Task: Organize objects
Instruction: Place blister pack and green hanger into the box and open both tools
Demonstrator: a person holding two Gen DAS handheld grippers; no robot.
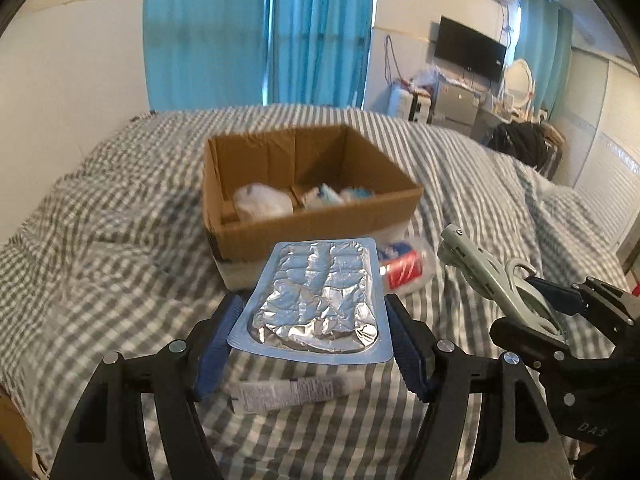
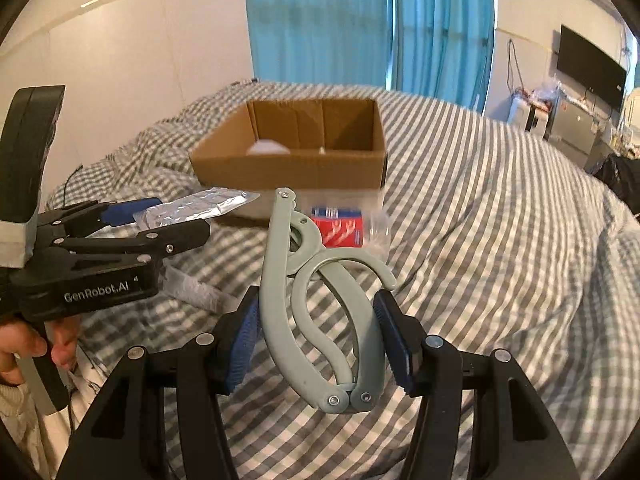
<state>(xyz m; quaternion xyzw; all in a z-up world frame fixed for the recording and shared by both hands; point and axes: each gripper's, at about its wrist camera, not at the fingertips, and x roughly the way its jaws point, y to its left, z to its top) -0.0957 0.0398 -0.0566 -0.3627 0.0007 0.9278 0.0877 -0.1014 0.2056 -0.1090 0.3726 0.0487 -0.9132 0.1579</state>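
Left gripper [image 1: 312, 340] clamped on foil blister pack [image 1: 316, 296], right gripper [image 2: 316, 340] clamped on folded grey hanger [image 2: 320, 300], cardboard box [image 1: 320, 224] ahead on checked bedding [image 1: 100, 240]

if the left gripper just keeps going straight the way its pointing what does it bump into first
Most likely the near wall of the cardboard box, which sits straight ahead of the left gripper. The foil pack it holds sticks out in front, so that would probably touch first. Depth is hard to judge here.
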